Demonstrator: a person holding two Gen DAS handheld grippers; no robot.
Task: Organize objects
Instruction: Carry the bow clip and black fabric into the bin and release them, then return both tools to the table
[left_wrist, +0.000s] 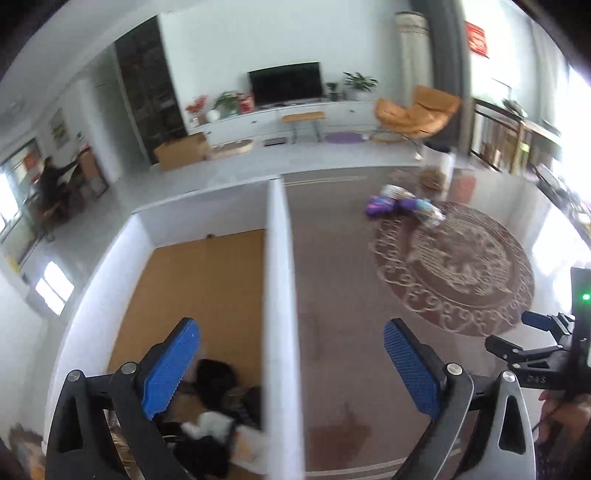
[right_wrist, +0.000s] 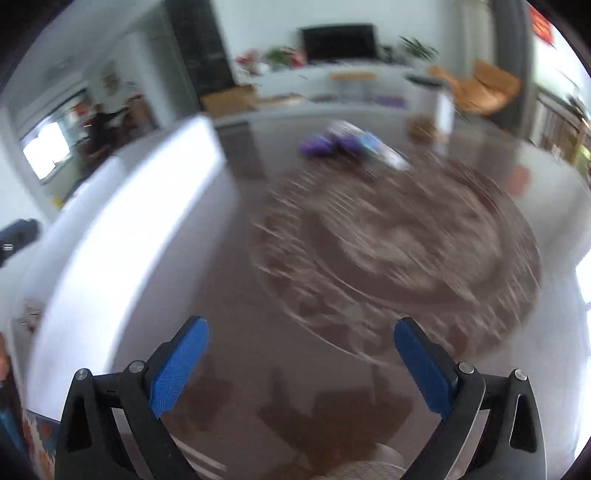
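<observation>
While the left gripper hangs wide open and holds nothing, it sits right over the white divider wall. A pile of dark and white things lies on the tan floor just left of that wall, close to the gripper. Far past the wall, to its right, purple and blue things lie at the edge of the round brown rug. The right gripper is wide open too, with nothing in it, over the rug side of the wall.
</observation>
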